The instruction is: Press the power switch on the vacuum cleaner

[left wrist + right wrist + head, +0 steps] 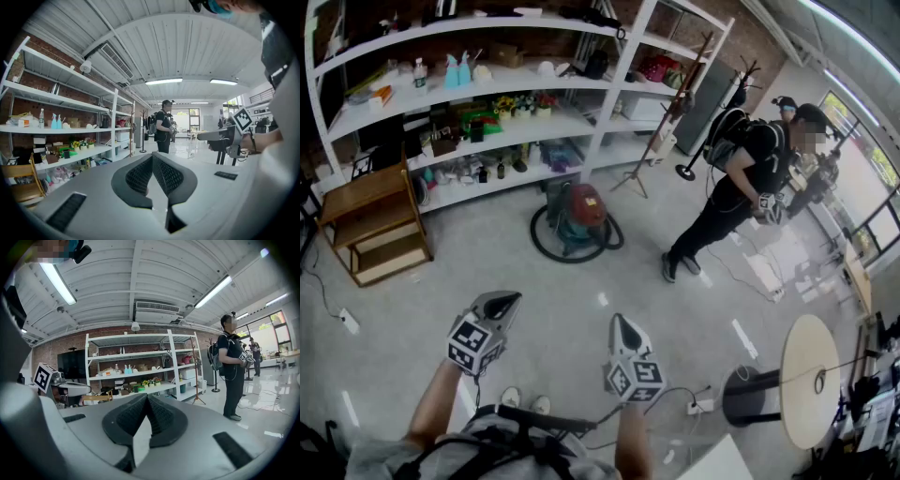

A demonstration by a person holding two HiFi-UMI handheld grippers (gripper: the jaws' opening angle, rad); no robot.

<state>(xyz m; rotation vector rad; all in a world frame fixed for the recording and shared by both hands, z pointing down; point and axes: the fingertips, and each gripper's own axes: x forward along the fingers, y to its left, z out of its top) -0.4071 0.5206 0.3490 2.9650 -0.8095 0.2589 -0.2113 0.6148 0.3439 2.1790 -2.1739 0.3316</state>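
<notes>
Your left gripper (507, 299) and right gripper (620, 322) carry closed, empty fingers (139, 176) while the vacuum (581, 212) sits well ahead by the shelf (610, 86), so you may trip on its hose (546, 247) or miss the switch.

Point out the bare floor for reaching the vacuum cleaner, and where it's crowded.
Bare floor spreads in front of the vacuum cleaner, bordered by the wooden rack on the left and the standing person on the right. Crowded: the shelving behind it, the hose looped round its base, the round table at lower right.
</notes>
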